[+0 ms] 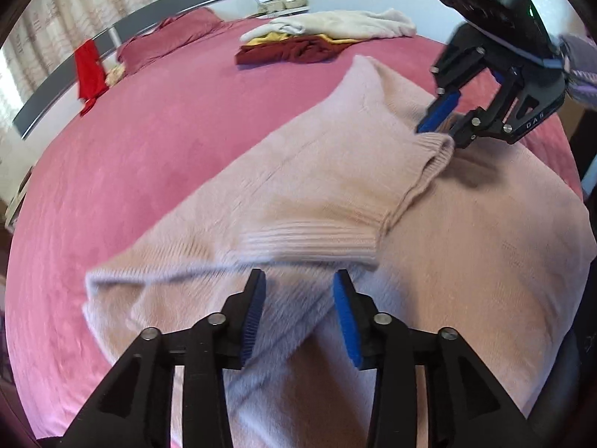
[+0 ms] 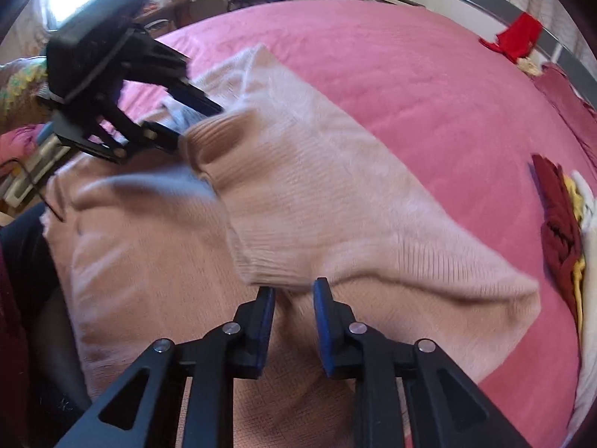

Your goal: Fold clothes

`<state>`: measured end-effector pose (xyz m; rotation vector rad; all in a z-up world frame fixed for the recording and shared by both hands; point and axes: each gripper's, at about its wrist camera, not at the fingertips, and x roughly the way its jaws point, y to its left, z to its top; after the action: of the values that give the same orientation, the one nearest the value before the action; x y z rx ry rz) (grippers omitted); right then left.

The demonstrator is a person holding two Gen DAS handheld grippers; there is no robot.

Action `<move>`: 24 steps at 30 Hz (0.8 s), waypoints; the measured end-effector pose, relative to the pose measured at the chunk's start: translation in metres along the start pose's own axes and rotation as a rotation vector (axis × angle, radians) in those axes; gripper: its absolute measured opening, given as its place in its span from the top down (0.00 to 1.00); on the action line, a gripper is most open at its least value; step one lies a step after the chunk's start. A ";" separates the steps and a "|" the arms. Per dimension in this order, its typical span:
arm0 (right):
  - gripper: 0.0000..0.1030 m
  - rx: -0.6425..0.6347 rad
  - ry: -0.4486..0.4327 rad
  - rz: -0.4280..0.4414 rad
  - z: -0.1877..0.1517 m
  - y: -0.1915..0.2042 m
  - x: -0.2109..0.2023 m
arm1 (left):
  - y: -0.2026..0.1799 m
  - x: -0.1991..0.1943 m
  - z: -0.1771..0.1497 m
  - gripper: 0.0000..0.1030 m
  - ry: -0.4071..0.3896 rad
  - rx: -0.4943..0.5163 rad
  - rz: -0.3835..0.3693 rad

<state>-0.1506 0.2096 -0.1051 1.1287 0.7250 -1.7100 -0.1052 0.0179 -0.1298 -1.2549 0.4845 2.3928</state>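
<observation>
A pale pink knitted sweater (image 1: 317, 186) lies on the pink bed, partly folded, with its ribbed hem (image 1: 309, 242) laid over the body. It also shows in the right wrist view (image 2: 317, 186). My left gripper (image 1: 300, 310) is open just above the sweater near the hem, with nothing between its blue pads; it shows in the right wrist view (image 2: 197, 115) at the folded ribbed edge. My right gripper (image 2: 293, 321) is open over the sweater below the ribbed edge; in the left wrist view it (image 1: 438, 127) sits at the far end of the hem.
The pink bedspread (image 1: 149, 149) spreads to the left and far side. A pile of maroon, yellow and cream clothes (image 1: 309, 41) lies at the far side, also in the right wrist view (image 2: 567, 231). A red garment (image 1: 89, 71) hangs on the grey headboard.
</observation>
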 end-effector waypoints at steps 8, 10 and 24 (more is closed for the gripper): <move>0.79 0.205 -0.121 0.114 -0.020 -0.012 -0.037 | 0.036 -0.032 0.006 0.43 -0.055 -0.197 0.028; 0.79 0.264 -0.183 0.125 -0.017 -0.017 -0.048 | 0.052 -0.031 0.021 0.38 -0.064 -0.260 0.021; 0.80 0.999 -0.261 0.175 -0.046 -0.162 0.025 | 0.144 0.080 0.038 0.28 0.219 -0.511 0.193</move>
<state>-0.2865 0.3020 -0.1488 1.4967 -0.4646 -2.0449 -0.2443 -0.0737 -0.1591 -1.7692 0.0454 2.6539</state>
